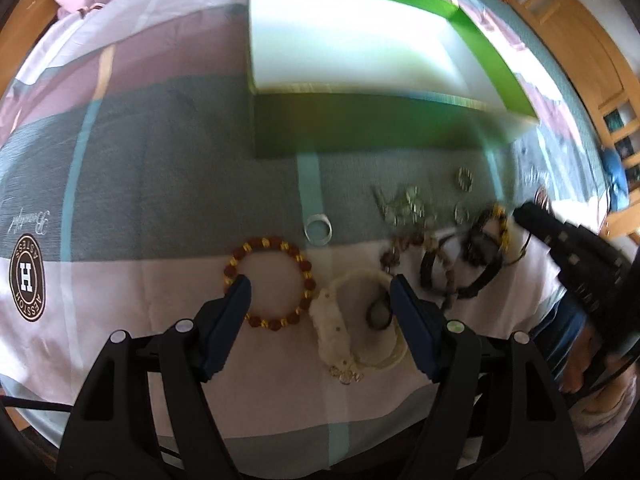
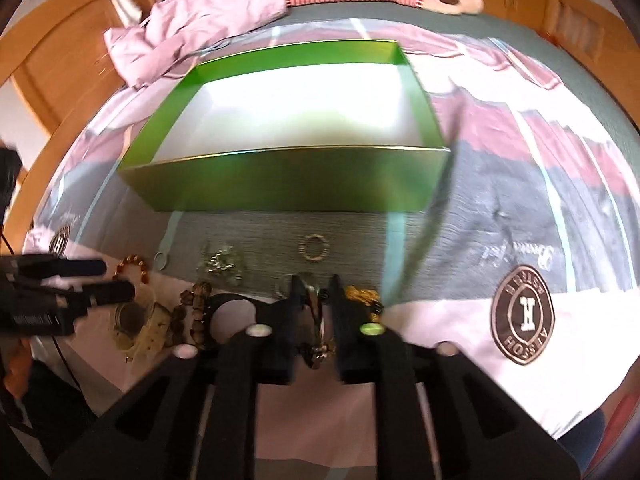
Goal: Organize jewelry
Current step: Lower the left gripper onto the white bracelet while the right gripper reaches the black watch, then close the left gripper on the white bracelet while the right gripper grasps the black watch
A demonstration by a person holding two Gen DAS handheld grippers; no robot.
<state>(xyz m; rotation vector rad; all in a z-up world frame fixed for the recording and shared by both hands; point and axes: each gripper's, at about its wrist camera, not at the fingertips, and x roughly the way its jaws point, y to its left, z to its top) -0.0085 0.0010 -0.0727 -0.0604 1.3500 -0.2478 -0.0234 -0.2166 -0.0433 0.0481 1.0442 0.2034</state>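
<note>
On the bedspread (image 1: 160, 184) at lower centre, left gripper (image 1: 320, 288) standing wide over bead bracelet (image 1: 269, 282) and white watch (image 1: 340, 328), right gripper (image 2: 316, 292) pinching narrow on dark beaded strand (image 2: 318, 350), green box (image 2: 296, 184) lying above.

The box (image 1: 360, 40) sits on the bed (image 1: 160, 160), toward its far edge. Before it lie the ring (image 1: 318, 229), the bead bracelet (image 1: 270, 282) and the tangled jewelry pile (image 1: 452, 256), nearer the near edge.

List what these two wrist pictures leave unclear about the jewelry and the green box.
- Tangled dark pieces: left wrist view, motion blur; separate items cannot be counted.
- Piece between the right gripper jaws: right wrist view, the jaws cover most of it.
- Green box floor: both views, glare washes it out.
</note>
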